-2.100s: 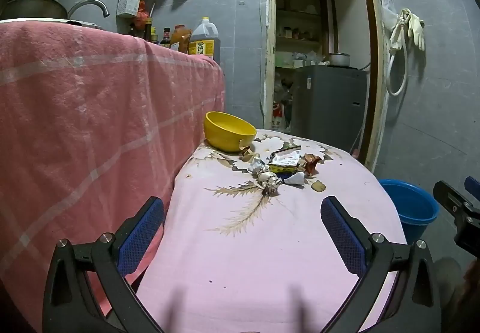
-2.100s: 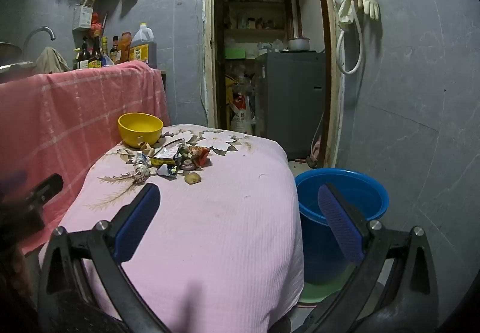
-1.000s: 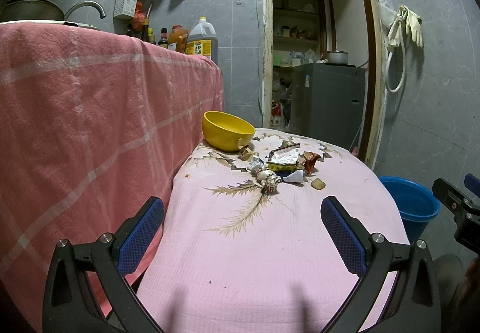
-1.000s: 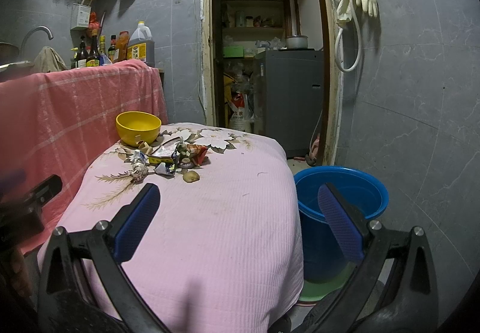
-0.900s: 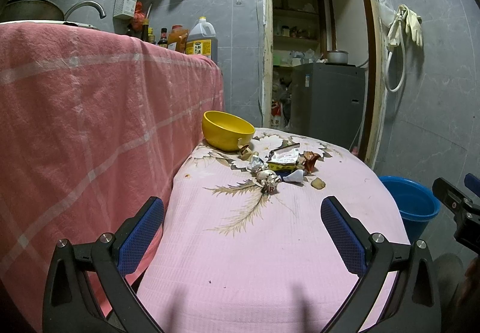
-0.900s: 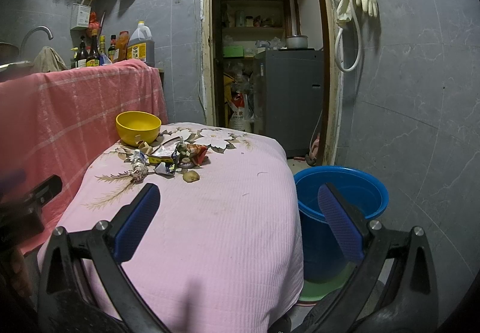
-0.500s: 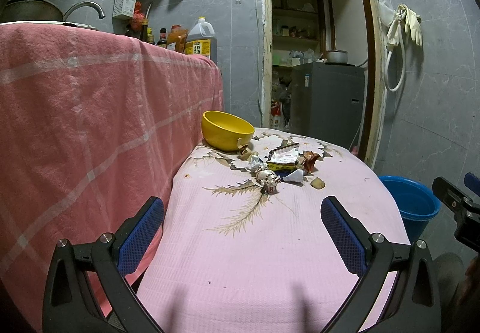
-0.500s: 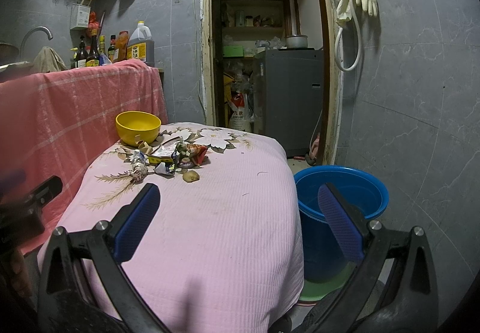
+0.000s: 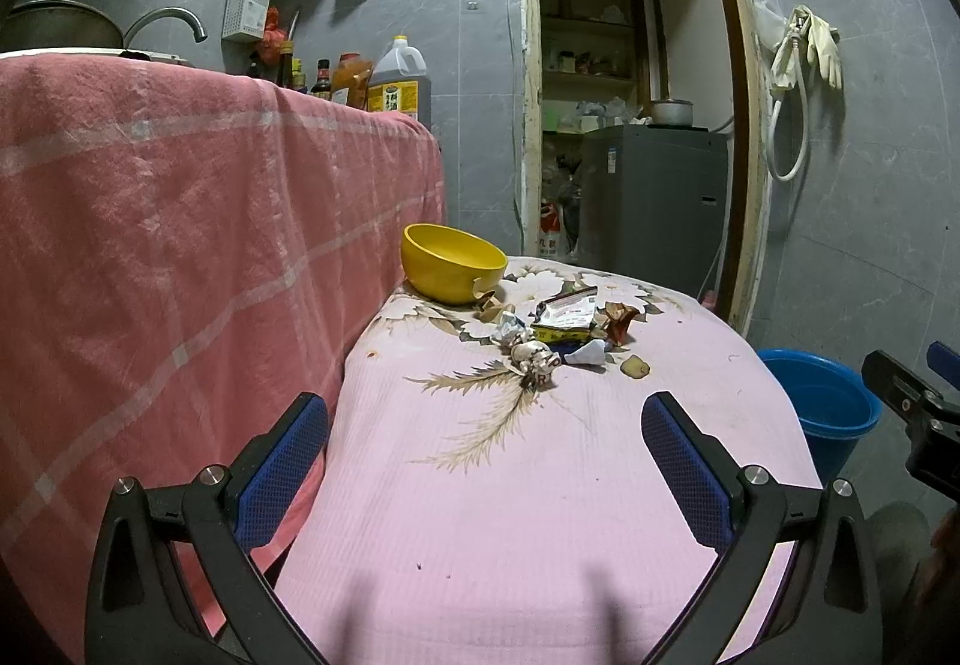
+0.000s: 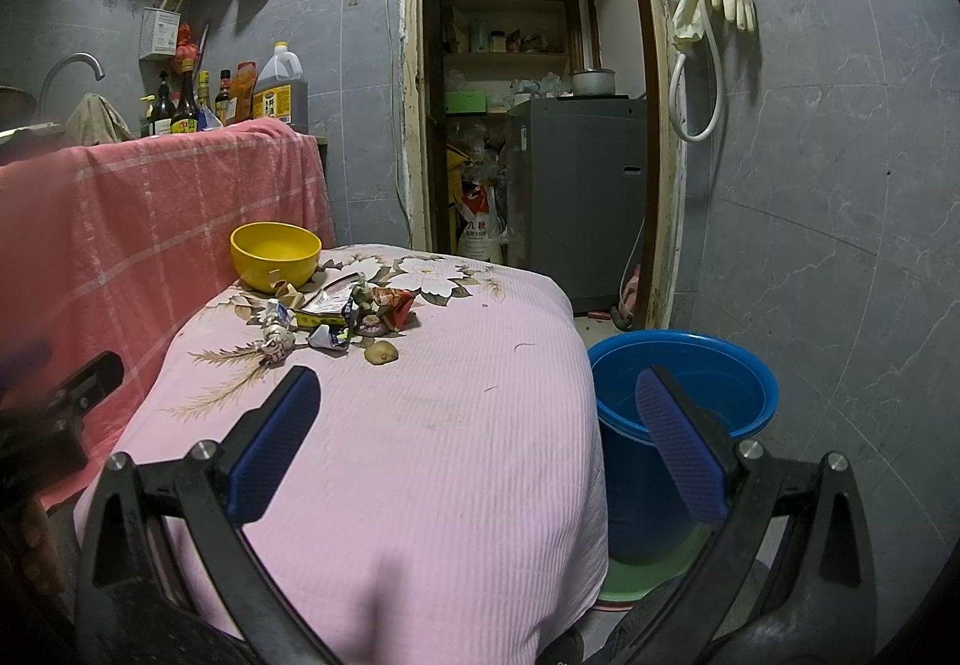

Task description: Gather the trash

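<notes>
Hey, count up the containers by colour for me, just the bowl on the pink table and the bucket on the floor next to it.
Yellow: 1, the bowl
Blue: 1, the bucket
Total: 2

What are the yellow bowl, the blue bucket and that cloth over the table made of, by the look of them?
Yellow bowl: probably plastic, with an even colour and a dull sheen.
Blue bucket: likely plastic, with a smooth glossy rim.
Pink cloth: woven fabric with a fine ribbed texture and printed flowers; it looks matte.
</notes>
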{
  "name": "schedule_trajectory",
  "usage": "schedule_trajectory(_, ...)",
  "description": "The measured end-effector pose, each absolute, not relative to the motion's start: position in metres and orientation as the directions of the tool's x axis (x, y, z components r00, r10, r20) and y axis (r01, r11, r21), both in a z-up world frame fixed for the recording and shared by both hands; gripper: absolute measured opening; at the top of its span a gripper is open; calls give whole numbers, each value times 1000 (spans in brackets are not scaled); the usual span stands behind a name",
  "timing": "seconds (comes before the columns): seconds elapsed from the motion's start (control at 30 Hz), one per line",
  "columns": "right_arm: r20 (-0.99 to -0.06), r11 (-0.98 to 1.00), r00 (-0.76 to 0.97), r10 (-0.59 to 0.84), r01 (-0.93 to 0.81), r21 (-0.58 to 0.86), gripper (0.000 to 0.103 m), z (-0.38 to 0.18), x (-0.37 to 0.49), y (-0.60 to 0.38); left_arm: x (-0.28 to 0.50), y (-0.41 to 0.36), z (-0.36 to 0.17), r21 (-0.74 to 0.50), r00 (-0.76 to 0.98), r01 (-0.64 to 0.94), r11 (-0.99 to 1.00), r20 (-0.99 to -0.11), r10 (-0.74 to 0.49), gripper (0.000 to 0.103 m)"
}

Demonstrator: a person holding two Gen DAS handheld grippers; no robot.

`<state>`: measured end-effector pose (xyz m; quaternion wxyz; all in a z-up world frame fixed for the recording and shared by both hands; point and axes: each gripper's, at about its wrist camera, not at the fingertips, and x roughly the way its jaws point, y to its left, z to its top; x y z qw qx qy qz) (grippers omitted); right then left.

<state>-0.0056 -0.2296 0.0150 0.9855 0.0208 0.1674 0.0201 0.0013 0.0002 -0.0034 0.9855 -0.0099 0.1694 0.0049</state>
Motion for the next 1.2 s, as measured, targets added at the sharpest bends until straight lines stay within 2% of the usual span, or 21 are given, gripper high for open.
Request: schedule_trajectory(1.2, -317, 998, 947, 59, -47, 44, 103, 14, 7, -227, 12, -1, -2, -6, 937, -24, 1000, -350, 21, 102)
